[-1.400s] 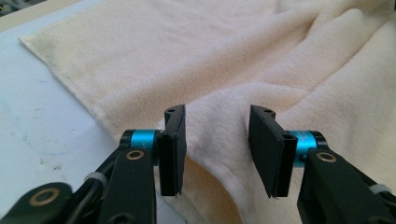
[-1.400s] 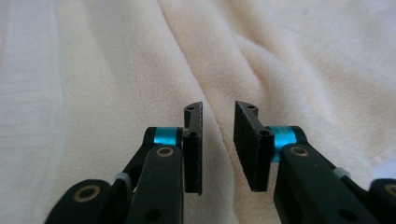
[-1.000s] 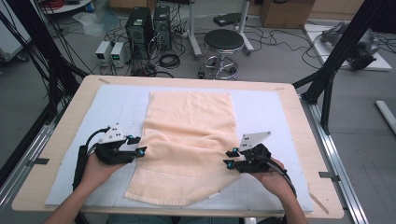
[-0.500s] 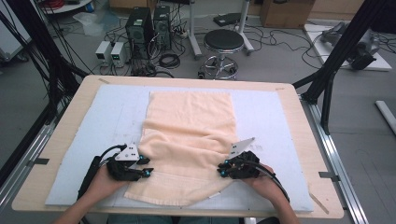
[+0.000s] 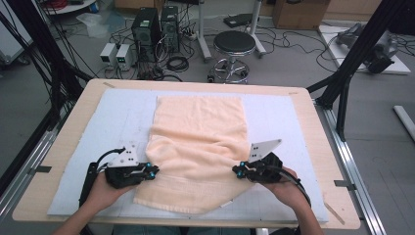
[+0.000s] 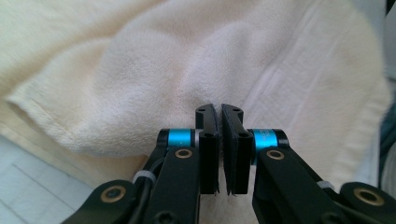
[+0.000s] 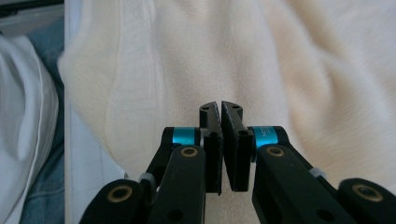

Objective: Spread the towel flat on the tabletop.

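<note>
A cream towel (image 5: 198, 132) lies rumpled on the pale mat, its far end flat and its near part bunched. My left gripper (image 5: 153, 171) is at the towel's left side near the front, and its jaws have just closed. In the left gripper view the pads meet on the towel (image 6: 140, 70), and the cloth puckers at the left gripper's (image 6: 219, 108) tips. My right gripper (image 5: 236, 170) is at the towel's right side, its jaws also just closed. In the right gripper view the right gripper (image 7: 219, 105) pinches the towel (image 7: 261, 51).
The wooden table (image 5: 58, 147) carries a pale mat (image 5: 122, 117) under the towel. Beyond the far edge stand a stool (image 5: 235, 44) and computer towers (image 5: 154, 24). A black frame strut (image 5: 352, 63) rises at the right. The person's clothing (image 7: 23, 116) is close to the front edge.
Both grippers slid a little toward the table's front edge along the towel's sides, and their jaws went from open to shut.
</note>
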The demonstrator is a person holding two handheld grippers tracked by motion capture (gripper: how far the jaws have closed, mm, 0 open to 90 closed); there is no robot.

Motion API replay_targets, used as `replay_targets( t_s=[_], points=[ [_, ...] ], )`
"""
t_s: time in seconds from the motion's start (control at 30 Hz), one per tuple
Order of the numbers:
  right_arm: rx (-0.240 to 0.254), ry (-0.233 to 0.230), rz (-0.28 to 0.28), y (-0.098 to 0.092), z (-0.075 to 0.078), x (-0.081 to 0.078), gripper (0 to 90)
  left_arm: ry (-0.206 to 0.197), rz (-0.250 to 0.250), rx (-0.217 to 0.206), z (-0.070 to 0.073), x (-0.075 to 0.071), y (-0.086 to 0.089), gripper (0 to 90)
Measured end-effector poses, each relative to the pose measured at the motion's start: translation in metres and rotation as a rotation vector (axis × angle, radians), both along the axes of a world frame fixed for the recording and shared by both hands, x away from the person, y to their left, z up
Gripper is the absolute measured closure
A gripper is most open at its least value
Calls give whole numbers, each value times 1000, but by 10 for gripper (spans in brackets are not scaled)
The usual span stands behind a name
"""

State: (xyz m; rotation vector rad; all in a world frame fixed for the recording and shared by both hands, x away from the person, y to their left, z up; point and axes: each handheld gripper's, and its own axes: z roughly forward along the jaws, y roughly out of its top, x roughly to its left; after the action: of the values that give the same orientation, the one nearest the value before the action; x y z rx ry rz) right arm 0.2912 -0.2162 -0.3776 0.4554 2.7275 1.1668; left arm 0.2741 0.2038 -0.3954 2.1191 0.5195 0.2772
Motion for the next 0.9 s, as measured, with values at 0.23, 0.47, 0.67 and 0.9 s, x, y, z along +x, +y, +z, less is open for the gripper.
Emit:
replay_targets(
  t_s=[0.23,0.47,0.67,0.9],
  points=[
    [-14,-20,-73,21,1,46,873,-12,135,40,-3,26,10,853],
    [-54,74,-114,42,-41,82,864,47,214,76,-33,50,5,838],
    [-20,31,-133,31,-28,72,723,44,208,32,-27,46,10,693],
    [37,-44,-99,19,-9,39,639,11,164,19,-16,29,17,581]
  ],
)
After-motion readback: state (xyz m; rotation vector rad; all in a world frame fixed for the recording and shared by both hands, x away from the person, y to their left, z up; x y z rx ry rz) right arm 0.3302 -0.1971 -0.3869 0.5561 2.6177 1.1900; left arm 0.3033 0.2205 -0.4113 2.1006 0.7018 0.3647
